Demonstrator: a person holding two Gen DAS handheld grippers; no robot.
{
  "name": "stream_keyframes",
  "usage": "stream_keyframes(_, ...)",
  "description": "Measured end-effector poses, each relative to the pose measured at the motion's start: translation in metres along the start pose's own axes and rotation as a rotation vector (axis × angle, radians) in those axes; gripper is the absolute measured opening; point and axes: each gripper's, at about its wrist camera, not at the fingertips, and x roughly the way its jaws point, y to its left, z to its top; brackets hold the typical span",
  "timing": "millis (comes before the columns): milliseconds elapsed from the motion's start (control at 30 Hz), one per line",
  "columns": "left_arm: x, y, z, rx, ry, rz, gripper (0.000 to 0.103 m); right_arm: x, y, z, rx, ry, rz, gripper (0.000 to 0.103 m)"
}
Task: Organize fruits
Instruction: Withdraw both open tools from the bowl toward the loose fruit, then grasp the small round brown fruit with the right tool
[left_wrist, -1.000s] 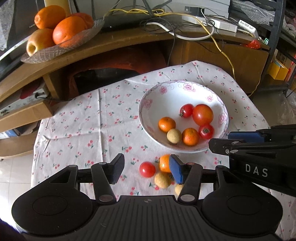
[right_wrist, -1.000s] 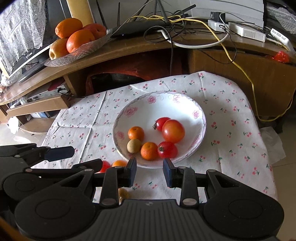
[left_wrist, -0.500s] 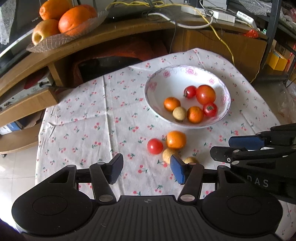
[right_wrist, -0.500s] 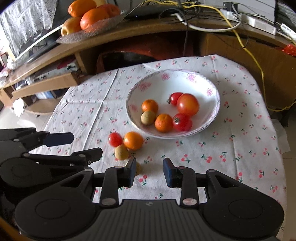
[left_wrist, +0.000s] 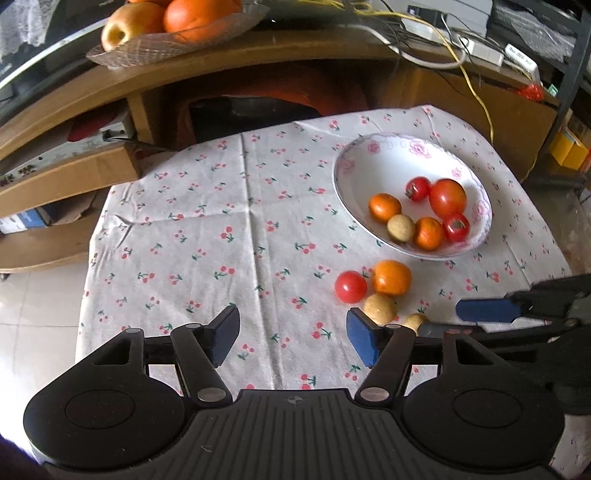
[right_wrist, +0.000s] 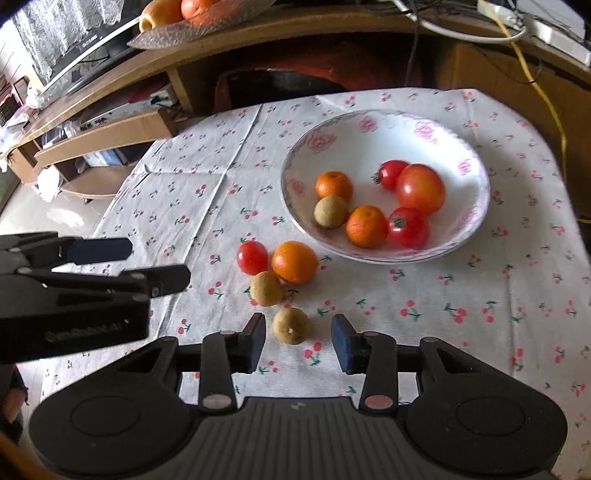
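Note:
A white floral bowl (right_wrist: 384, 140) (left_wrist: 373, 162) on the cherry-print cloth holds several tomatoes, oranges and one brown round fruit. On the cloth in front of it lie a small tomato (right_wrist: 252, 257) (left_wrist: 350, 286), an orange (right_wrist: 294, 261) (left_wrist: 391, 277) and two brown round fruits (right_wrist: 265, 288) (right_wrist: 290, 325). My right gripper (right_wrist: 298, 340) is open, its jaws either side of the nearer brown fruit without touching it. My left gripper (left_wrist: 291, 338) is open and empty over bare cloth, left of the loose fruit.
A glass dish of large oranges and an apple (left_wrist: 166, 26) sits on the wooden shelf behind the table. Cables and power strips (left_wrist: 476, 48) lie along the shelf's right side. The table edge drops to a tiled floor (left_wrist: 33, 306) on the left.
Both grippers have pulled back from the bowl toward the table's near edge. The right gripper has opened wider and now brackets the nearest brown fruit. The fruit has not moved.

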Motion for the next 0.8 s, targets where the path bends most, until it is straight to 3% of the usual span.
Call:
stream_keyframes(200, 0.002, 0.007, 0.002, -0.031, 0.007, -0.005, 0.072, 0.019, 0.004, 0.002, -0.027, 0.034, -0.029, 0.039)
stream_keyframes(333, 0.004, 0.004, 0.002, -0.033, 0.019, -0.028, 0.072, 0.019, 0.002, 0.001, -0.024, 0.035, -0.004, 0.025)
stream_keyframes(800, 0.030, -0.034, 0.010, -0.033, 0.081, -0.104, 0.068, -0.022, -0.023, -0.012, -0.038, -0.018, -0.067, 0.025)
